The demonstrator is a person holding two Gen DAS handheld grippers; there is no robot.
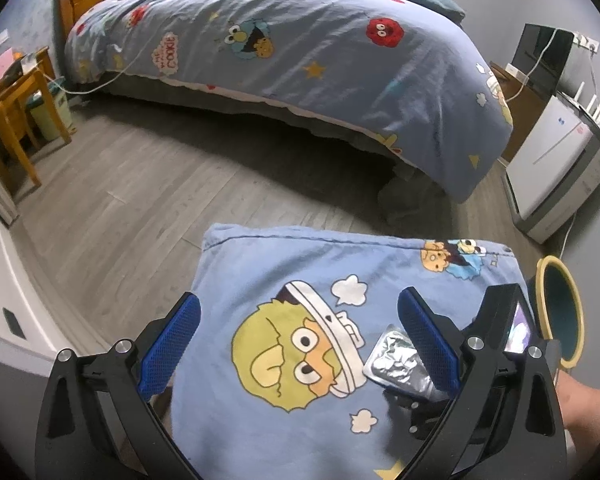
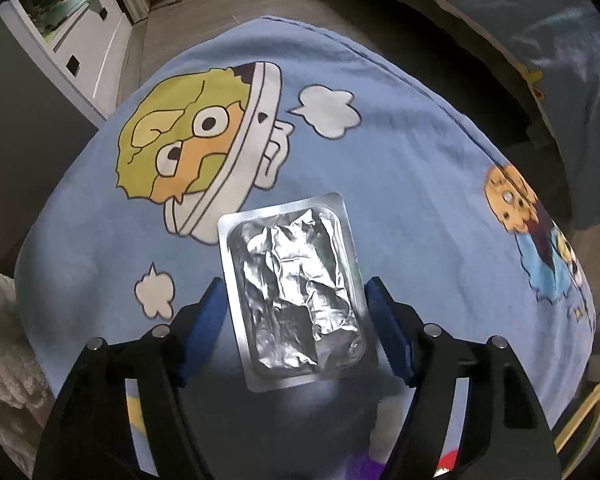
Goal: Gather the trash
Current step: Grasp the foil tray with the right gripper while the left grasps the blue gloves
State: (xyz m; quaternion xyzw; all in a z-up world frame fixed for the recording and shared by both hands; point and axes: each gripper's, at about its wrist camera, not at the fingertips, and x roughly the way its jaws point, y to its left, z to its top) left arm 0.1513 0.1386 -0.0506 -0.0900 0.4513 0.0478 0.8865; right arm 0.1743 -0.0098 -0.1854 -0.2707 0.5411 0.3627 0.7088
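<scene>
Item: crumpled silver foil blister pack (image 2: 296, 292) flat on the blue cartoon-print pillow (image 2: 400, 168); we straddle it with our right gripper (image 2: 296, 320) spread, unclosed, for pickup; left gripper (image 1: 300, 344) released, empty.

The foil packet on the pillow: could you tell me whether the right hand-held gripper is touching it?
Cannot tell. In the right wrist view the foil packet lies between the open fingers of the right hand-held gripper, its edges overlapping them.

Black plastic tool (image 1: 300, 344) frames with silver screws; blue textured pads (image 1: 170, 350); bare skin at one edge
</scene>
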